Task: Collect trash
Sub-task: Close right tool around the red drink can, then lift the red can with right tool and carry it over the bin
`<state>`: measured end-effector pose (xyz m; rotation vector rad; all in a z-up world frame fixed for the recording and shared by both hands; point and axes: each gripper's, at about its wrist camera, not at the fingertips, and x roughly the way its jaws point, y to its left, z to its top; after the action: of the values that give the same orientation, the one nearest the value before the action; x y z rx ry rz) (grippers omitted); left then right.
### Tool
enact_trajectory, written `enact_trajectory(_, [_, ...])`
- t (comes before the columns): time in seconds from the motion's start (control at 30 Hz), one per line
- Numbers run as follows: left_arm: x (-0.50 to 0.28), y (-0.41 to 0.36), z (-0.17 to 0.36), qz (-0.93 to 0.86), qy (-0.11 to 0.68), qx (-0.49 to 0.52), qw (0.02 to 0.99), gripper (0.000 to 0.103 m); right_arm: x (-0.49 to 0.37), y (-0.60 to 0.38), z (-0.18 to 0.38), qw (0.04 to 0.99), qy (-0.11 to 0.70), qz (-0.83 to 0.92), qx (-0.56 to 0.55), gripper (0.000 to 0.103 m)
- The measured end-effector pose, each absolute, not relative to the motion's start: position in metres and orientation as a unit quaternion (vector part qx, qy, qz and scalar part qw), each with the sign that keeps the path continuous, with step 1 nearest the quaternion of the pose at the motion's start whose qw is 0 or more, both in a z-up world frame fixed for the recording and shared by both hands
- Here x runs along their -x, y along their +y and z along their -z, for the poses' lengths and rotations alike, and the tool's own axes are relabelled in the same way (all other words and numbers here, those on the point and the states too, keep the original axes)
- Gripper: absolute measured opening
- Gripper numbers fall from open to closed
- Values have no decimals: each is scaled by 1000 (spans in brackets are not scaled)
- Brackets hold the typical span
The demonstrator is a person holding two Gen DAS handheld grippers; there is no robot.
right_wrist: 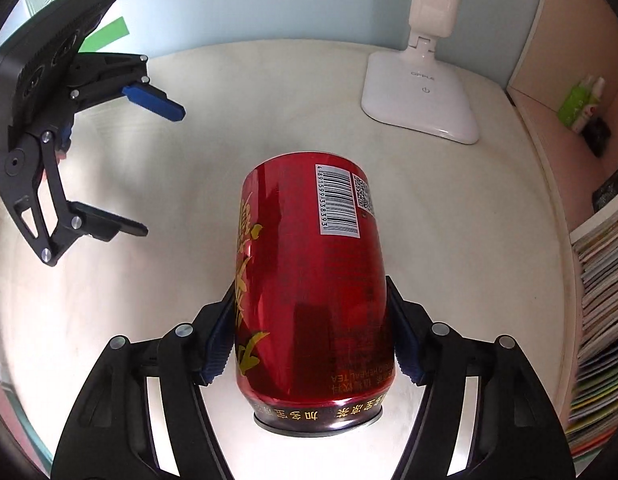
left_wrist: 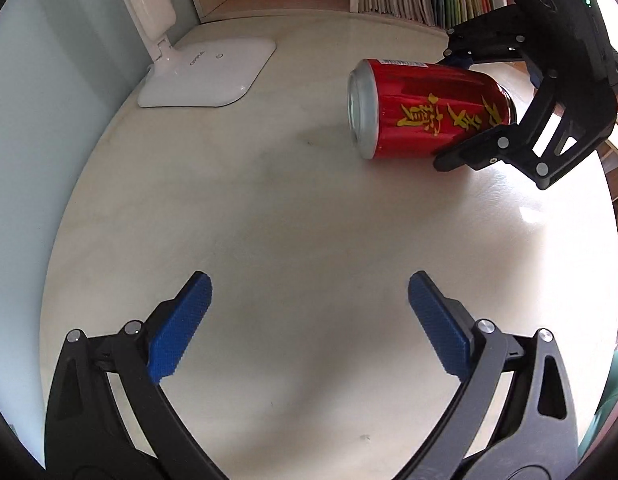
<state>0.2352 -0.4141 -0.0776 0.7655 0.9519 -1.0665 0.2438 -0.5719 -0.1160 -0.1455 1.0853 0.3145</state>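
Can lies on its side mid-frame on tabletop, my right tool clamped on it. Left tool open, empty. Lift & binning still to do.

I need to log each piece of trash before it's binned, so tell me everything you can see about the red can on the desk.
The red can is a shiny metal drink can with gold Chinese characters, a white barcode label and a small QR code on its side. Its silver end rims show at both ends. It lies on its side on the pale desk, looks undented, and sits near the white lamp base. The right tool grips it near one end, blue pads pressed to both sides.
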Motion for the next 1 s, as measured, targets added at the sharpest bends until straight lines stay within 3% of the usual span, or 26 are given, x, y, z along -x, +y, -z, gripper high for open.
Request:
enact_trajectory(0.27, [-204, -425, 50, 498, 410, -349, 680, 96, -197, -585, 84, 859, 489, -145, 41, 66])
enact_trajectory(0.5, [-130, -462, 20, 539, 368, -385, 653, 96, -109, -615, 62, 874, 476, -92, 17, 66])
enact_trajectory(0.77, [9, -521, 6, 619, 309, -417, 590, 96, 70, -656, 41, 887, 460, 7, -36, 66])
enact_trajectory(1.0, [161, -563, 32, 682, 281, -433, 518, 96, 253, -674, 65, 871, 471, 103, -100, 66])
